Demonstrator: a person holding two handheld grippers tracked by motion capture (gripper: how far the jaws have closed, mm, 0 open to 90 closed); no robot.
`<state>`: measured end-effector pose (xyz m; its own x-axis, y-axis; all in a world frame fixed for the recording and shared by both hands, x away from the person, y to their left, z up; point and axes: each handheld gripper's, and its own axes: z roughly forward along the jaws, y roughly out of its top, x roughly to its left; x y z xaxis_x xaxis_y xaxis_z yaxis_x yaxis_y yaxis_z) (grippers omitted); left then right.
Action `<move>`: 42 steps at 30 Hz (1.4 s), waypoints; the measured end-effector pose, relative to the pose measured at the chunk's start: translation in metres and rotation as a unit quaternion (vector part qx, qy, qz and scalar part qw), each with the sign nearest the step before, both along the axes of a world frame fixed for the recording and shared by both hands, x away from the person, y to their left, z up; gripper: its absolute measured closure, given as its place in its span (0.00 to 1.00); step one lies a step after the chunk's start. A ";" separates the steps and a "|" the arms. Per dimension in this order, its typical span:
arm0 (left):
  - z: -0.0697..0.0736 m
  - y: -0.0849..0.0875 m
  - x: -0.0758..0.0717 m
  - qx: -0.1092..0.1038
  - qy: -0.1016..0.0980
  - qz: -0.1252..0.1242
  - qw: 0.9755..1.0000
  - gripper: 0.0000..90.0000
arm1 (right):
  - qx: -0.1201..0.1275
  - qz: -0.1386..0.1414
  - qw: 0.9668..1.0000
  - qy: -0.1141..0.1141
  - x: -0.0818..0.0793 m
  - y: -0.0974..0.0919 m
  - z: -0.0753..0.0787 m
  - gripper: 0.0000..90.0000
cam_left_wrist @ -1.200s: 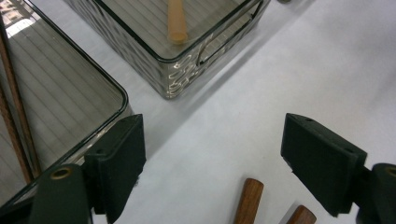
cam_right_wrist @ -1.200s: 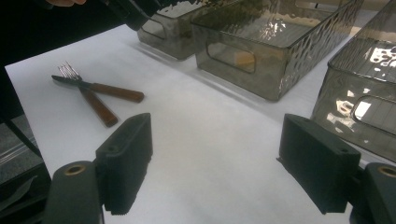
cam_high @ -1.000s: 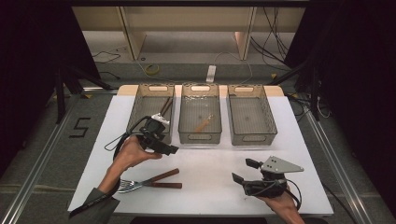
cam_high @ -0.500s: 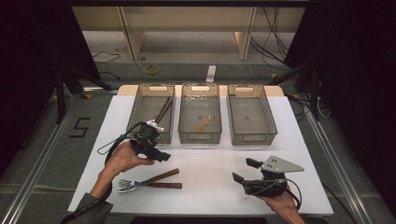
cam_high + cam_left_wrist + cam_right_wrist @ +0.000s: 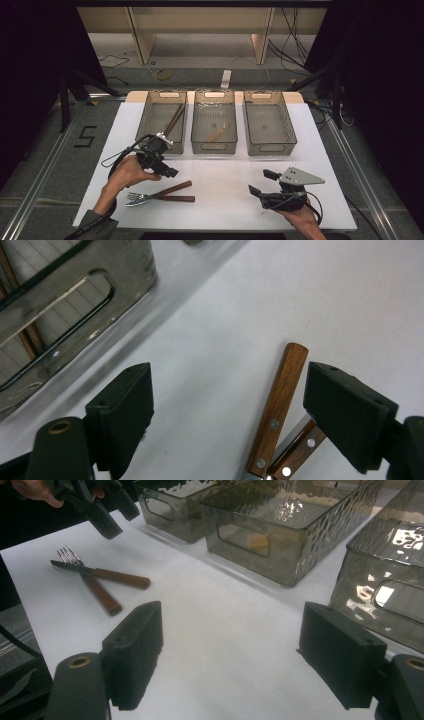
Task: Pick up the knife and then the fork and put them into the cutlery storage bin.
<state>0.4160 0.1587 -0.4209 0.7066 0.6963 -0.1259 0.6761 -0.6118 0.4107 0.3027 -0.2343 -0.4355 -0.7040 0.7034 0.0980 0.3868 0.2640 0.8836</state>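
A fork and a knife with wooden handles (image 5: 172, 192) lie crossed on the white table at the near left. My left gripper (image 5: 170, 172) hangs just above their handle ends, pointing down with its jaws open. In the left gripper view (image 5: 227, 405) one wooden handle (image 5: 277, 410) lies between the jaws, close to the right one, untouched. A second handle (image 5: 300, 447) lies beside it. My right gripper (image 5: 262, 183) rests low at the near right, open. In the right gripper view (image 5: 230, 650) only bare table lies between its jaws, and the cutlery (image 5: 100, 580) sits farther off.
Three smoky plastic bins stand in a row at the back. The left bin (image 5: 150, 117) holds dark wooden sticks (image 5: 173, 119). In the middle bin (image 5: 200, 125) lies a small wooden piece (image 5: 216, 134). Nothing shows inside the right bin (image 5: 285, 125). White table lies open between my grippers.
My left gripper has drawn a little away from the left bin and dipped toward the cutlery handles. The right gripper has stayed where it was.
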 end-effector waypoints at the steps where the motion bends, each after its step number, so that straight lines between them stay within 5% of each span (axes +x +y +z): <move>1: -0.001 -0.001 -0.001 0.004 0.002 -0.001 1.000 0.22 | 0.001 -0.001 1.000 0.000 0.000 0.000 0.000 0.29; 11: -0.010 -0.005 -0.009 0.062 0.018 -0.018 0.998 0.29 | -0.003 0.003 1.000 -0.004 -0.001 0.001 0.001 0.29; 18: -0.017 -0.009 -0.016 0.063 0.033 -0.042 0.997 0.40 | -0.007 0.004 1.000 -0.003 -0.002 0.003 0.001 0.29; 42: -0.037 -0.018 -0.030 0.067 0.039 -0.074 0.994 0.63 | -0.009 0.003 1.000 0.000 -0.001 0.003 0.000 0.29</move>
<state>0.3862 0.1406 -0.4581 0.7947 0.5991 -0.0977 0.6006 -0.7527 0.2697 0.3014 -0.2310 -0.4354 -0.7088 0.7003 0.0846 0.3845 0.2830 0.8786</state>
